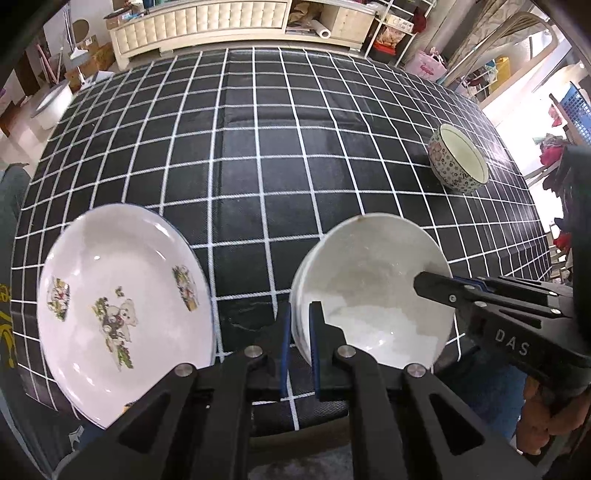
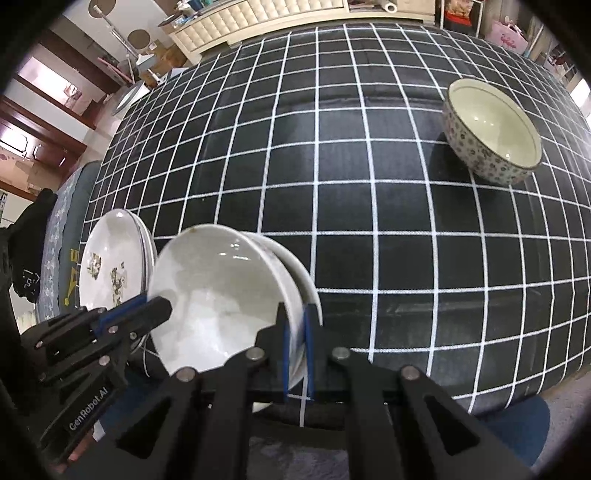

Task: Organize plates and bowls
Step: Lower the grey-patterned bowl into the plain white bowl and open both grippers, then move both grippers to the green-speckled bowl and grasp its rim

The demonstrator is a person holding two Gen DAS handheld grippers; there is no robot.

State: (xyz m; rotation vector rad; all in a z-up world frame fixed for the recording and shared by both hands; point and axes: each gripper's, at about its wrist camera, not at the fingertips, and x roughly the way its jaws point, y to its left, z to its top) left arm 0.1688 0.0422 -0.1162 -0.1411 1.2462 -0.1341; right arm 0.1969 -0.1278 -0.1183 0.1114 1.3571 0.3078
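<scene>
A white bowl (image 1: pixel 373 280) sits near the table's front edge; it also shows in the right wrist view (image 2: pixel 218 291), nested in a second white bowl (image 2: pixel 299 273). My left gripper (image 1: pixel 298 332) is shut on the white bowl's left rim. My right gripper (image 2: pixel 296 343) is shut on its right rim; it shows in the left wrist view (image 1: pixel 443 286). A white plate with a dog picture (image 1: pixel 122 306) lies left of the bowl (image 2: pixel 110 266). A floral patterned bowl (image 1: pixel 458 158) stands far right (image 2: pixel 491 129).
The table has a black cloth with a white grid (image 1: pixel 258 147). A cream cabinet (image 1: pixel 221 26) and cluttered shelves stand beyond the far edge. A blue-grey seat (image 2: pixel 62 229) is at the table's left.
</scene>
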